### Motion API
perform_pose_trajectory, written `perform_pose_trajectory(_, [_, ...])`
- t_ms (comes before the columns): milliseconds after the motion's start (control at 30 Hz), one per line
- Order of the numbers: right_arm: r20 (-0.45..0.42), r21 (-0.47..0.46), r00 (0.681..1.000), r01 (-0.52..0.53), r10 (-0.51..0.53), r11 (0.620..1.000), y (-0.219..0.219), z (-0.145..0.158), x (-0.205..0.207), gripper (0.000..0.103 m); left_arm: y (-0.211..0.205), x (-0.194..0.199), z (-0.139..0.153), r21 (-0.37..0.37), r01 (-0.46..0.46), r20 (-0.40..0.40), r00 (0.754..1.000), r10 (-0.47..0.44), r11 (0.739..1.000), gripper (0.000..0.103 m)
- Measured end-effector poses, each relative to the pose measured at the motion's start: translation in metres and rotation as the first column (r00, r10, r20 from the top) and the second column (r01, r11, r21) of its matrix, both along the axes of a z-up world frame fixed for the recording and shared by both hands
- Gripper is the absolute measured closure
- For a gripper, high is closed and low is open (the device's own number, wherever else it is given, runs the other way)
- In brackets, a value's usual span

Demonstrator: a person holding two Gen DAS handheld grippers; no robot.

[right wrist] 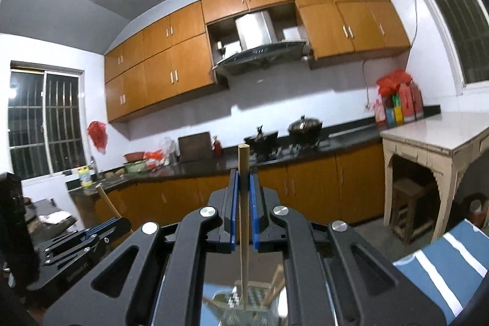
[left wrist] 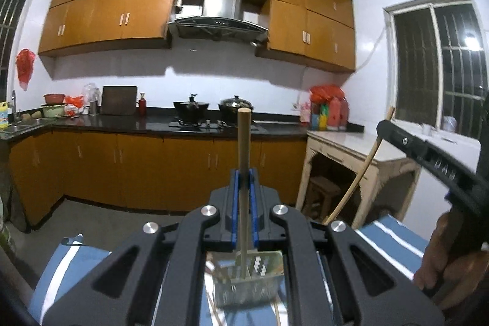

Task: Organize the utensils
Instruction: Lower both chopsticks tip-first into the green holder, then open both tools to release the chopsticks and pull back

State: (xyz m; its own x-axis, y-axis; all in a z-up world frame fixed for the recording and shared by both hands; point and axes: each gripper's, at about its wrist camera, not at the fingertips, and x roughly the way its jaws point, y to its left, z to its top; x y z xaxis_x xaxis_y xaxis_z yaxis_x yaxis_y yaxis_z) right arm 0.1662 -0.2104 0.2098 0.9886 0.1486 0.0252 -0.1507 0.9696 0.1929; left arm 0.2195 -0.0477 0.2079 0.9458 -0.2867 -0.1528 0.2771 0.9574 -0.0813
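In the left wrist view my left gripper (left wrist: pixel 244 176) is shut on a wooden chopstick (left wrist: pixel 244 139) that stands upright between the blue pads (left wrist: pixel 252 188). Its lower end hangs over a metal mesh utensil holder (left wrist: pixel 248 280) on a blue striped cloth (left wrist: pixel 67 264). At the right, a hand (left wrist: pixel 440 258) holds my right gripper (left wrist: pixel 383 128), shut on a second chopstick (left wrist: pixel 365 164). The right wrist view shows that gripper (right wrist: pixel 243 177) clamping its upright chopstick (right wrist: pixel 243 164) above the same mesh holder (right wrist: pixel 244 303), which contains more wooden utensils. My left gripper (right wrist: pixel 120 222) is at the lower left.
A dark kitchen counter (left wrist: pixel 128 124) runs along the far wall with two pots (left wrist: pixel 191 105) on the stove and a sink (left wrist: pixel 21 127) at the left. A white-topped table (right wrist: pixel 443 133) with a wooden stool (right wrist: pixel 409 203) under it stands at the right.
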Motion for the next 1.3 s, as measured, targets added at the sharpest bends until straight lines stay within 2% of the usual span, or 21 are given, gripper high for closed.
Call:
perform_pose_trajectory(100, [0.016, -0.020, 1.000, 0.026, -0.026, 0.999, 0.010, -0.014, 0.018, 0.095, -0.003, 0.018, -0.006, -0.011, -0.027, 0.004, 1.000, 0.027, 1.000, 0.095])
perform_pose_trajectory(200, [-0.008, -0.029, 1.000, 0.029, -0.030, 0.999, 0.016, -0.031, 0.035, 0.095, -0.002, 0.037, -0.017, -0.030, -0.046, -0.015, 0.999, 0.046, 0.998, 0.095])
perform_pose_trajectory(433, [-0.117, -0.025, 0.993, 0.019, -0.022, 0.999, 0.021, -0.066, 0.059, 0.095, -0.006, 0.057, -0.041, -0.027, -0.056, -0.073, 0.996, 0.054, 0.998, 0.095])
perform_pose_trajectory(567, [-0.170, -0.004, 0.985, 0.008, -0.009, 1.000, 0.018, -0.072, 0.062, 0.095, -0.003, 0.064, -0.052, -0.021, -0.040, -0.121, 0.992, 0.038, 0.999, 0.095])
perform_pose_trajectory(667, [-0.191, -0.002, 0.982, 0.003, -0.004, 1.000, 0.015, -0.071, 0.059, 0.094, -0.001, 0.063, -0.057, -0.014, -0.042, -0.141, 0.989, 0.040, 0.999, 0.092])
perform_pose_trajectory(800, [-0.203, 0.011, 0.979, 0.010, -0.008, 1.000, 0.008, -0.068, 0.051, 0.073, 0.004, 0.059, -0.056, -0.008, -0.052, -0.152, 0.987, 0.051, 0.999, 0.082])
perform_pose_trajectory(1033, [-0.223, 0.028, 0.975, 0.030, -0.023, 0.999, -0.010, -0.063, 0.023, 0.066, 0.019, 0.039, -0.050, -0.015, -0.073, -0.169, 0.983, 0.069, 0.997, 0.073])
perform_pose_trajectory(1167, [-0.270, 0.015, 0.962, 0.044, -0.038, 0.999, -0.023, -0.078, 0.004, 0.065, 0.032, 0.013, -0.056, -0.005, -0.085, -0.169, 0.982, 0.083, 0.996, 0.069])
perform_pose_trajectory(1300, [-0.359, -0.016, 0.931, 0.070, -0.071, 0.997, -0.034, -0.115, -0.009, 0.064, 0.048, -0.013, -0.079, 0.012, -0.104, -0.195, 0.975, 0.104, 0.994, 0.066])
